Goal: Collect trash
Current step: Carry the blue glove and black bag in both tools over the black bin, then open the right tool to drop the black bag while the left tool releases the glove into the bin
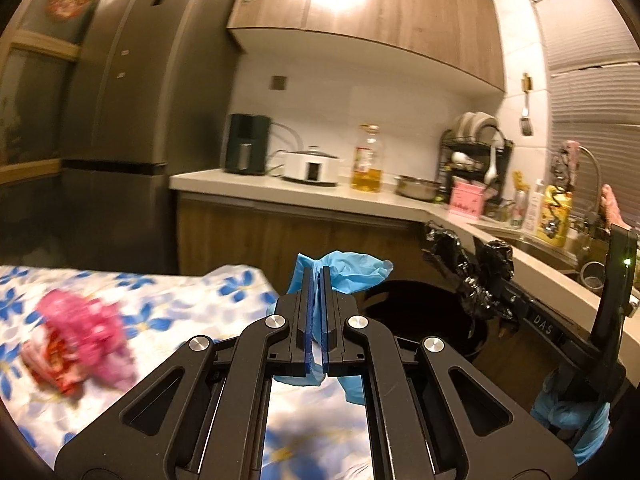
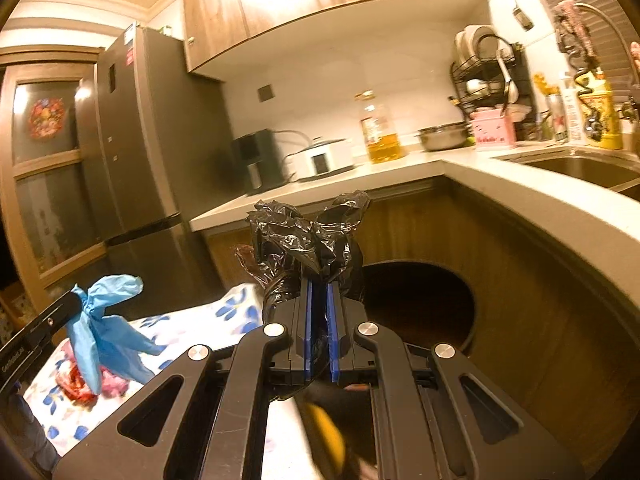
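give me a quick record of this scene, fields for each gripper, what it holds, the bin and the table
left gripper: shut on a blue glove
right gripper: shut on a black trash bag
bin: dark, round, open, on the floor by the counter, beyond both grippers
table: blue-flowered cloth, pink and red wrapper lying on it
counter items: oil bottle, white cooker, dish rack

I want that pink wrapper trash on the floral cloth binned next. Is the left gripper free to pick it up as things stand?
Probably not yet. The left gripper is shut on a blue glove, so its jaws are occupied. The pink wrapper trash lies uncovered on the floral cloth.
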Demonstrator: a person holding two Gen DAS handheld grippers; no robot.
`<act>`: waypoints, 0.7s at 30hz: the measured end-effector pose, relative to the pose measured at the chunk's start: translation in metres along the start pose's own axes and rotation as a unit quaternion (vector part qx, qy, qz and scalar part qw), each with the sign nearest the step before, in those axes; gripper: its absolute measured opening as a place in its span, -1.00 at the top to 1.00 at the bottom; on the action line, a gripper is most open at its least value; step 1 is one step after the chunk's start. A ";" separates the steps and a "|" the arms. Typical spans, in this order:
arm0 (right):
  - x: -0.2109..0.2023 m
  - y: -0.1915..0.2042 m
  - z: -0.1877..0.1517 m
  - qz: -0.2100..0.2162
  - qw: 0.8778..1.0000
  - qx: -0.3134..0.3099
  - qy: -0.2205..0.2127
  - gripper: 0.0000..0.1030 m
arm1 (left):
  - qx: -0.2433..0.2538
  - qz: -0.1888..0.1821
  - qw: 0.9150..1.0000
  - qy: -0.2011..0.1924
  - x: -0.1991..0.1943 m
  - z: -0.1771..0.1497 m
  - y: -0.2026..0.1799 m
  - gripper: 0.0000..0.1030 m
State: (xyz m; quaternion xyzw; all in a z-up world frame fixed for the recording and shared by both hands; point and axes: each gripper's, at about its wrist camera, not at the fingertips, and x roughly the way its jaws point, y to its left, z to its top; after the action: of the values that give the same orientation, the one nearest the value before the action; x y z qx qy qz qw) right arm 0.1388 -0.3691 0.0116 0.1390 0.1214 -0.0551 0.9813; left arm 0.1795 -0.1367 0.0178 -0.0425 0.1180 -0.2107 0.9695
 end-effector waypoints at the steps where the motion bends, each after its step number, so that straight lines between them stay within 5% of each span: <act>1: 0.000 -0.004 0.002 -0.006 1.000 0.000 -0.004 0.85 | 0.002 -0.009 1.000 -0.001 0.006 0.001 -0.007 0.97; 8: 0.007 -0.026 0.013 -0.035 0.999 0.001 -0.017 0.85 | 0.019 -0.063 0.998 -0.003 0.046 0.003 -0.052 0.97; 21: 0.024 -0.044 0.015 -0.041 0.999 0.009 -0.014 0.85 | 0.025 -0.089 0.996 0.009 0.097 -0.001 -0.085 0.97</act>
State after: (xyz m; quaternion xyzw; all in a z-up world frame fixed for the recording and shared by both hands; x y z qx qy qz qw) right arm 0.1589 -0.4169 0.0080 0.1418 0.1125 -0.0988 0.9785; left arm 0.2311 -0.2550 0.0073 -0.0268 0.1174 -0.2996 0.9464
